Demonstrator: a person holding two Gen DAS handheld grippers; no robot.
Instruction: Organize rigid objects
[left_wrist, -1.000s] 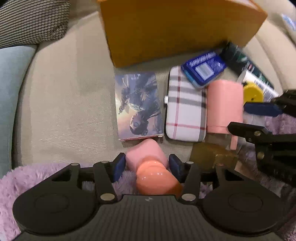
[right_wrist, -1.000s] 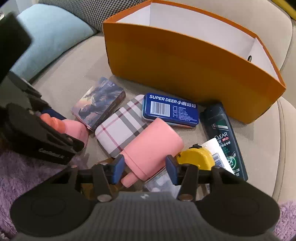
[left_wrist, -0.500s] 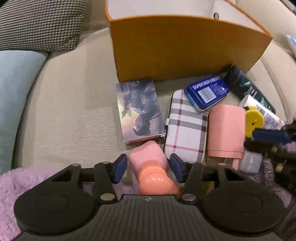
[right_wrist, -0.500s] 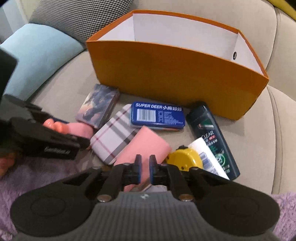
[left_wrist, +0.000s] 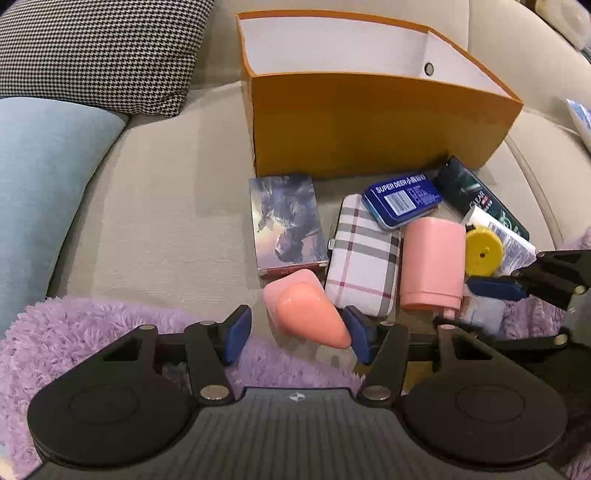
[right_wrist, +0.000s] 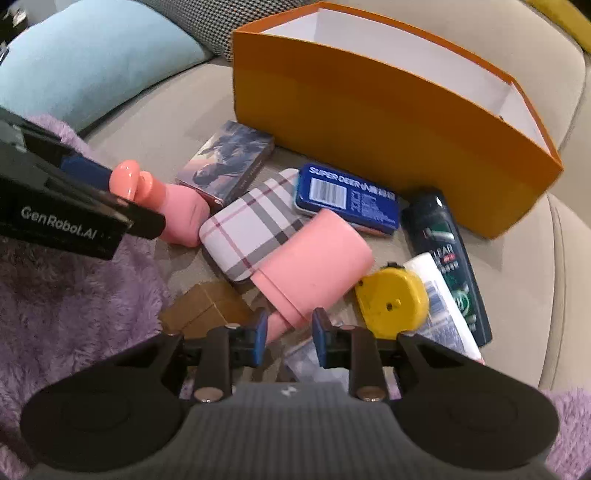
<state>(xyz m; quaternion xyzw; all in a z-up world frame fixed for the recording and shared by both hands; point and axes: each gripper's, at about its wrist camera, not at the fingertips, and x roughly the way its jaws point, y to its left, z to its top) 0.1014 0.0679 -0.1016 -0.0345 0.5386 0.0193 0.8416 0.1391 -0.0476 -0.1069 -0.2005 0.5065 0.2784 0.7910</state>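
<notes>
Both wrist views look steeply down, close over the sofa (left_wrist: 155, 206), sharing the orange box (left_wrist: 369, 125) (right_wrist: 369, 122); the right seems blurrier.

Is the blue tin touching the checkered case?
Touching. The left wrist view shows the blue tin lying across the top corner of the checkered case, with no gap between them.

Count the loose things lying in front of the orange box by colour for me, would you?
Pink: 2, the pink bottle and the pink case
Blue: 1, the blue tin
Yellow: 1, the yellow tape measure
Plaid: 1, the plaid case
Dark: 1, the dark shampoo bottle
White: 1, the white tube
Picture-printed: 1, the card box
Brown: 1, the brown carton
Total: 9
</notes>
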